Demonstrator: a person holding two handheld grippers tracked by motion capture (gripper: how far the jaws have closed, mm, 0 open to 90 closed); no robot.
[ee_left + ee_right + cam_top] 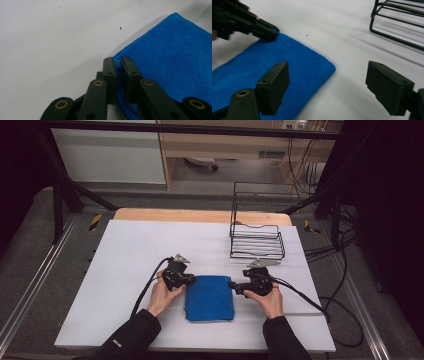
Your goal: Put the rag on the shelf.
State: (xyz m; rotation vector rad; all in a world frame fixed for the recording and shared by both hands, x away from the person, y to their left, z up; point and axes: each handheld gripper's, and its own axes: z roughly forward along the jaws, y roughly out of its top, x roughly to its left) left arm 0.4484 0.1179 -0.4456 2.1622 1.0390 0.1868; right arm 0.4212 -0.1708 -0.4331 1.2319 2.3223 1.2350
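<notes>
A folded blue towel lies flat on the white table cover, between the two hands. My left gripper is at the towel's far left corner, jaws pinched together on the edge of the cloth. In the right gripper view that same left gripper sits on the towel's far corner. My right gripper is open wide at the towel's far right corner, one jaw over the cloth and the other over bare table. Nothing is between its jaws.
A black wire rack stands just behind the right gripper on the table's back right. Cables trail from both grippers toward the front and right edges. A wooden strip borders the table's far edge.
</notes>
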